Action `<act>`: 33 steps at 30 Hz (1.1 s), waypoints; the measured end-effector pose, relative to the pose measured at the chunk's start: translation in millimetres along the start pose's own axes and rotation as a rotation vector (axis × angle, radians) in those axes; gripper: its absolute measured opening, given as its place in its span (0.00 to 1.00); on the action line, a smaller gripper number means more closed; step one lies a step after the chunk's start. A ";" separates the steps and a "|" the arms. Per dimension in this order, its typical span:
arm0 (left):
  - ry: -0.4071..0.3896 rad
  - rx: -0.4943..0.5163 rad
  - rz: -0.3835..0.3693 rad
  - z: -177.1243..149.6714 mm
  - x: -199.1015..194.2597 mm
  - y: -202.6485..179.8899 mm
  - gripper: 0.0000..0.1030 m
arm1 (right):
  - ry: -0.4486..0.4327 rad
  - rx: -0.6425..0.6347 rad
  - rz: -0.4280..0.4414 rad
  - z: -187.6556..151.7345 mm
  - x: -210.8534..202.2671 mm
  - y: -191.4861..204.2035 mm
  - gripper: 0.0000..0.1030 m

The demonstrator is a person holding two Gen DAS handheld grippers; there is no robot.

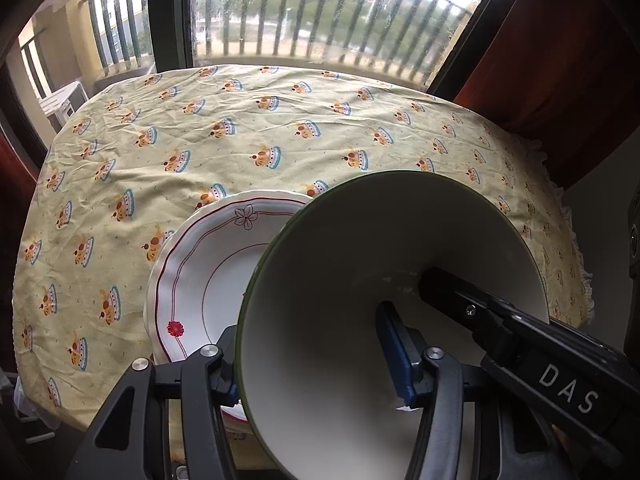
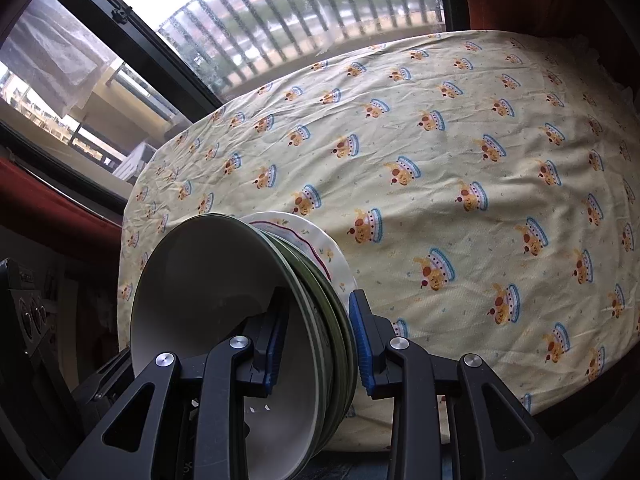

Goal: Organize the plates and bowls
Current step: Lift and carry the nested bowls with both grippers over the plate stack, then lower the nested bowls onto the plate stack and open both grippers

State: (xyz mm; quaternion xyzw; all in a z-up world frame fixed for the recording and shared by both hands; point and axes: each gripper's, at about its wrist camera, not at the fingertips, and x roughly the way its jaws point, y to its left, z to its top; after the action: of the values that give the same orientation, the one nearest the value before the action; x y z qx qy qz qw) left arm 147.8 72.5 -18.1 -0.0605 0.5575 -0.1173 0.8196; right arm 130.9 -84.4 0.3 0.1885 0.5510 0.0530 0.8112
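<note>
A tilted stack of dishes hangs over the near edge of the table, held from both sides. Its top piece is a white bowl with a green rim (image 1: 360,240), which also fills the lower left of the right wrist view (image 2: 208,280). Under it lie green-edged plates (image 2: 320,300) and a white plate with red lines and flowers (image 1: 192,280). My left gripper (image 1: 312,368) is shut on the stack, one blue pad inside the bowl and the other finger behind the floral plate. My right gripper (image 2: 318,344) clamps bowl and plates between its blue pads; one of its fingers (image 1: 460,300) shows inside the bowl.
A round table under a wrinkled yellow cloth with printed cakes (image 1: 280,120) spreads ahead (image 2: 460,160). Behind it stand a window with a balcony railing (image 1: 300,20) and dark red curtains (image 1: 560,60). A black device with knobs (image 2: 28,308) sits at the far left.
</note>
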 end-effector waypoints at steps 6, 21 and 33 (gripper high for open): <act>0.013 -0.007 0.005 2.0 2.3 27.5 0.53 | 0.015 -0.005 -0.001 -1.4 17.1 23.7 0.33; 0.102 -0.023 -0.019 11.4 27.5 67.6 0.48 | 0.108 0.041 -0.048 -0.9 60.6 45.6 0.33; 0.043 -0.012 0.014 16.0 29.1 67.0 0.48 | 0.075 -0.011 -0.067 9.8 68.2 51.5 0.34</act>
State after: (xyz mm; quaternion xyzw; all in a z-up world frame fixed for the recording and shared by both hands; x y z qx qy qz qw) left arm 181.2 129.1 -53.7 -0.0591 0.5761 -0.1096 0.8078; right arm 172.5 -19.2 -37.5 0.1634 0.5868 0.0356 0.7923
